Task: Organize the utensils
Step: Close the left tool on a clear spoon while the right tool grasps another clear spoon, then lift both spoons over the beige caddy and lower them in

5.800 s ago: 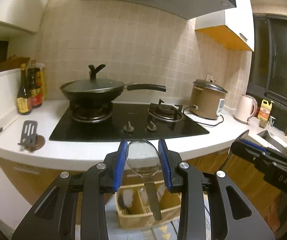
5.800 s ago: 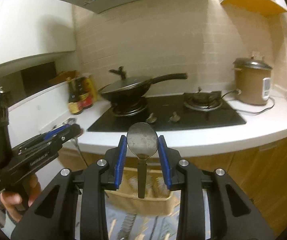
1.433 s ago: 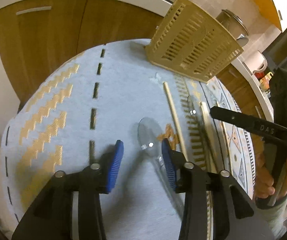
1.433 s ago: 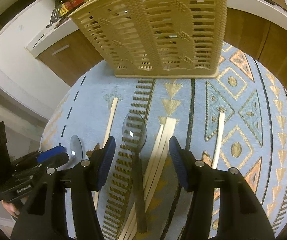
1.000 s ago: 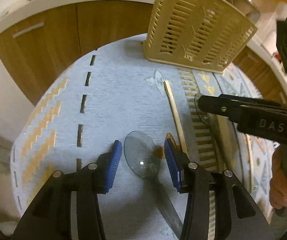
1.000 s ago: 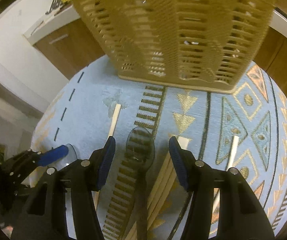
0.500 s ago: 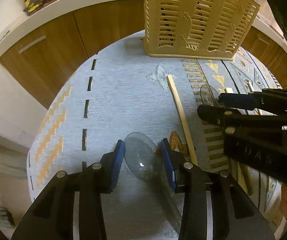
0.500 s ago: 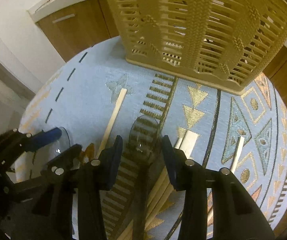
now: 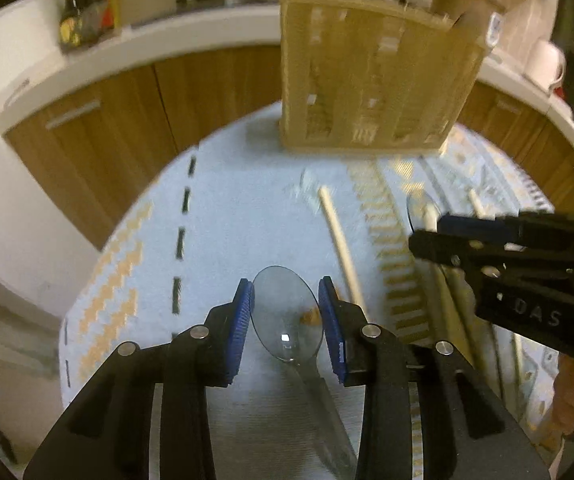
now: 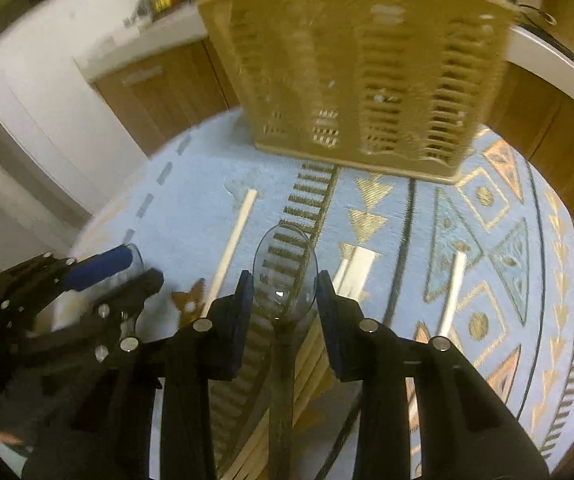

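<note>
Above the patterned rug (image 9: 223, 248), whose left side lies bare toward the wooden cabinets (image 9: 127, 120), the left gripper (image 9: 287, 312) is closing with a clear spoon (image 9: 287, 320) bowl between its blue pads. Beside it the right gripper (image 10: 285, 300) closes around a second clear spoon (image 10: 285, 272), chopsticks (image 10: 235, 240) lying loose before the slatted basket (image 10: 359, 80).

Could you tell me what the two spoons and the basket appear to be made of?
Left spoon: looks like clear plastic; the mat's pattern shows through its bowl and one glossy highlight sits on it. Right spoon: likewise see-through, with the mat's stripes visible through the bowl, though its handle looks darker, perhaps tinted. Basket: probably moulded beige plastic with a matte finish, judging by its regular slots; motion blur leaves this open.
</note>
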Available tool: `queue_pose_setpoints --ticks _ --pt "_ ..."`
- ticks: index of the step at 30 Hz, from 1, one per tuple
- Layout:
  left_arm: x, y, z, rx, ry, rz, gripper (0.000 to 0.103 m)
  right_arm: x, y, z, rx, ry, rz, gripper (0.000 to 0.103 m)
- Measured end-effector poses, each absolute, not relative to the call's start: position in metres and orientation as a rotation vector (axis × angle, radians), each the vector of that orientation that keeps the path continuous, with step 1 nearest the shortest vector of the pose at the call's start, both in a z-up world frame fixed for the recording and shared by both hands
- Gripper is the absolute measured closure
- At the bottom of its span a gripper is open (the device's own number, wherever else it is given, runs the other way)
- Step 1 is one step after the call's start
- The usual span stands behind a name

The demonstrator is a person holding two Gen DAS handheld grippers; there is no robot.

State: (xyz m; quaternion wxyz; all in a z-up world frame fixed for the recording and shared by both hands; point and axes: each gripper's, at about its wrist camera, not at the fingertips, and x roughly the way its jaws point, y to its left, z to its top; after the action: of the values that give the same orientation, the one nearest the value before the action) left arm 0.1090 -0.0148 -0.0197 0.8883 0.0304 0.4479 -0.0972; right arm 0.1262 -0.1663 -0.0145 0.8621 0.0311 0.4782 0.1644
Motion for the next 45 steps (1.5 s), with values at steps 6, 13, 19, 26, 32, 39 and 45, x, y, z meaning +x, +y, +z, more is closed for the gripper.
queue_pose_setpoints --ticks 6,13,19,26,32,39,45 --pt "0.094 -0.02 0.012 0.031 0.783 -0.257 0.072 0.078 -0.2 0.013 0.133 0.81 0.362 0.074" --pt "0.078 -0.033 0.032 0.007 0.661 -0.346 0.072 0.051 -0.228 0.027 0.241 0.701 0.375 0.074" --pt "0.077 -0.034 0.047 0.0 0.595 -0.372 0.072 0.047 -0.23 0.047 0.244 0.622 0.381 0.074" --pt "0.086 -0.03 0.075 -0.014 0.511 -0.372 0.073 0.054 -0.226 0.081 0.225 0.502 0.378 0.074" --pt "0.103 -0.029 0.12 -0.014 0.402 -0.363 0.073 0.074 -0.222 0.125 0.206 0.413 0.372 0.074" --pt "0.127 -0.042 0.178 -0.012 0.262 -0.357 0.073 0.098 -0.22 0.174 0.168 0.313 0.339 0.074" --pt "0.164 -0.048 0.205 -0.079 0.203 -0.353 0.073 0.131 -0.227 0.199 0.197 0.264 0.297 0.074"
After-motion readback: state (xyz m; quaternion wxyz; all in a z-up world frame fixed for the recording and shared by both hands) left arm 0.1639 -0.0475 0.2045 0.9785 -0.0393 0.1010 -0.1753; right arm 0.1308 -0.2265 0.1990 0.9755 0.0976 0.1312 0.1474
